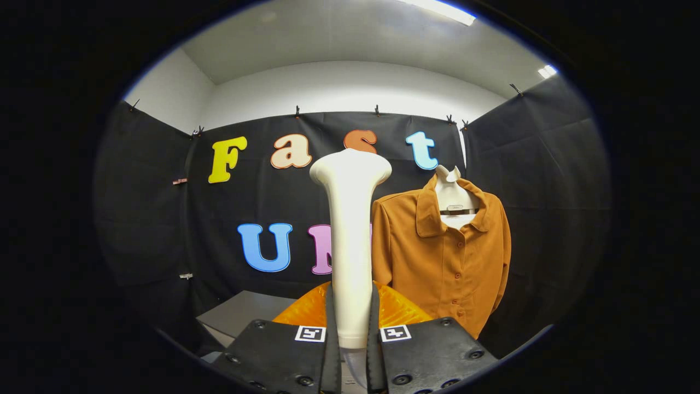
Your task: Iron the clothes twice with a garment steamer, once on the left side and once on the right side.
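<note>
My camera rides on my gripper [350, 350], looking forward along its fingers. It faces the booth's back wall, close behind the garment steamer [350, 241].

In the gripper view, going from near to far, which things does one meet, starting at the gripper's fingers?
Gripper, its fingers shut on the white steamer handle → orange shirt hanging on a white hanger, beyond the fingers and to the right → black cloth wall.
</note>
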